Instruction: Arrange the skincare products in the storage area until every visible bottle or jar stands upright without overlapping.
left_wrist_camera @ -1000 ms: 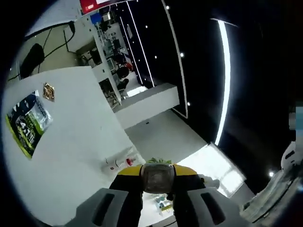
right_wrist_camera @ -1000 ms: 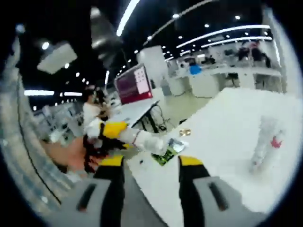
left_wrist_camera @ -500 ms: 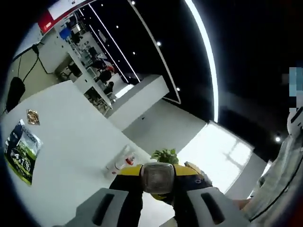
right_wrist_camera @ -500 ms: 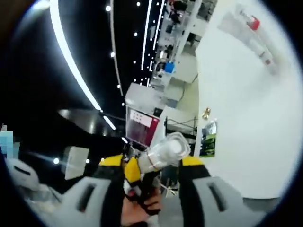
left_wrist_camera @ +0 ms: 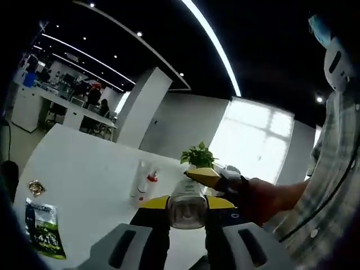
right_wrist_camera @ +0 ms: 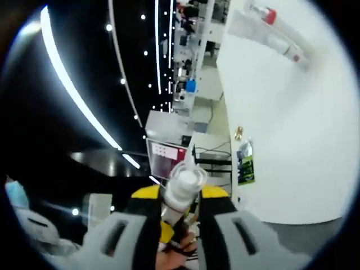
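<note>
In the left gripper view, the white counter point(left_wrist_camera: 84, 180) ran out into a dark-ceilinged hall with strip lights and a bright window. A clear bottle point(left_wrist_camera: 145, 181) with a red part stood on it beyond my left tongs point(left_wrist_camera: 187, 216), a potted plant point(left_wrist_camera: 198, 156) behind it and a green packet point(left_wrist_camera: 43, 232) well off to the bottle's left. My left tongs were clamped on a pale bottle point(left_wrist_camera: 187, 203), end-on; my right tongs point(left_wrist_camera: 218, 178) met its far end.

In the right gripper view, the counter point(right_wrist_camera: 292, 140) stood on edge. My right tongs point(right_wrist_camera: 178, 209) gripped the pale bottle point(right_wrist_camera: 181, 190), with the clear bottle point(right_wrist_camera: 270, 31) far above and the green packet point(right_wrist_camera: 245, 164) nearer.
</note>
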{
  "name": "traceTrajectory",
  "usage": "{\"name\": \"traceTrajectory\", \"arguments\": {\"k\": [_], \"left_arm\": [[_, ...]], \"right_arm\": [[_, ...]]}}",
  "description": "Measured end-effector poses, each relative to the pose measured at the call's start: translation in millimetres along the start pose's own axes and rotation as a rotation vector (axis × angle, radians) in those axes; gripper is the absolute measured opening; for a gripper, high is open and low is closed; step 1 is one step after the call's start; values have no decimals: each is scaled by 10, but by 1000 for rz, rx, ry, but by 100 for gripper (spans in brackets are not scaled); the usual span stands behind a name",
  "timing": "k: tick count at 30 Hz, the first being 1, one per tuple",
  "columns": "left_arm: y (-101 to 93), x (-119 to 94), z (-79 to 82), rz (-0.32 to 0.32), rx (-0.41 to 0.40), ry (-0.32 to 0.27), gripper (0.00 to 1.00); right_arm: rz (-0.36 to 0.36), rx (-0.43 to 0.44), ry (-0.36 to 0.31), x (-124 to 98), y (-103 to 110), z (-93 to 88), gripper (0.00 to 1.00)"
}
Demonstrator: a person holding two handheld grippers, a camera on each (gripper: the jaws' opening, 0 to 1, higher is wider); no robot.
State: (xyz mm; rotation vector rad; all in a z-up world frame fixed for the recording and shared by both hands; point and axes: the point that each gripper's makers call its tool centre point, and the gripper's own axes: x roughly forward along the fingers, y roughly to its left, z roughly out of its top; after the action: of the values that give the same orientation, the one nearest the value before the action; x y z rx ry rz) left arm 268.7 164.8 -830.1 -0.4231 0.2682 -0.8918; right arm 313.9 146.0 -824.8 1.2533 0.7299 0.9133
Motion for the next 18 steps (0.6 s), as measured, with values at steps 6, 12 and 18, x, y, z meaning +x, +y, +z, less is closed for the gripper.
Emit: {"name": "traceTrajectory", "arguments": {"k": [6,12,18], "left_arm": [[-109,21,-80,-72,-101,32,24],[-251,5,-26,-188,-349,28,42],[-465,8,-116,-309,-388,131,40]], "right_arm": [[42,-79,47,-21,127,29,19],[53,-283,172,-77,253,-102,19],[131,-443,311,-76,428,-357,19]]}}
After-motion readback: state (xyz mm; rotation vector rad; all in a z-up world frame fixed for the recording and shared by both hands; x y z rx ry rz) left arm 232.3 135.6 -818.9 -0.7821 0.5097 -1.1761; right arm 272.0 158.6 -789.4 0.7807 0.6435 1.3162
